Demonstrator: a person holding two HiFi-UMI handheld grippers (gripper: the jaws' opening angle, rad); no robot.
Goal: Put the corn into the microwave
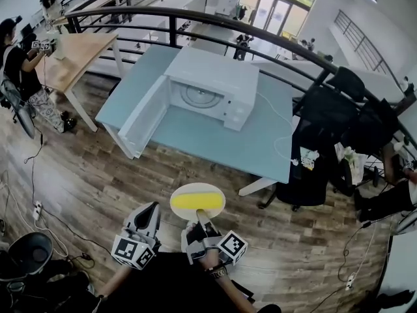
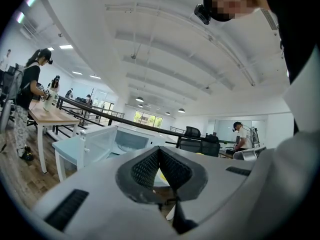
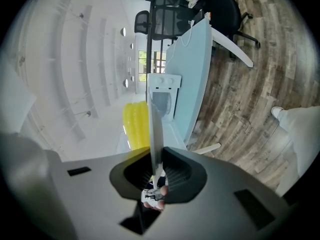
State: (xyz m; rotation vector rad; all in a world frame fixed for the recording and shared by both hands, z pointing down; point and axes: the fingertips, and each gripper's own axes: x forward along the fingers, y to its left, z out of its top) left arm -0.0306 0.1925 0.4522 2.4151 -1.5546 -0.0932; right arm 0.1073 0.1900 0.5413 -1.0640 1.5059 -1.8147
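The corn (image 1: 195,201) is seen lying as a yellow cob across a pale plate (image 1: 197,187), which is carried in the air above the wooden floor (image 1: 98,175), well short of the table. The near rim of the plate is pinched between the jaws of the right gripper (image 1: 201,215); in the right gripper view the plate is seen edge-on, clamped between the pads. The left gripper (image 1: 151,208) is held just beside the plate on its left. Its jaws are pressed together at the tips, and nothing is gripped between them.

The microwave (image 1: 221,83) is set on a light blue table (image 1: 215,139) ahead. Its door (image 1: 144,124) is swung wide open to the left, and the round turntable (image 1: 199,96) is exposed inside the empty cavity. A white cable (image 1: 283,119) is trailed across the table top to the right of the oven.

Black office chairs (image 1: 326,119) are crowded against the right end of the table. A wooden table (image 1: 78,54) is placed at the far left, where a person (image 1: 23,64) is standing. A dark curved railing (image 1: 195,15) is run behind the tables.
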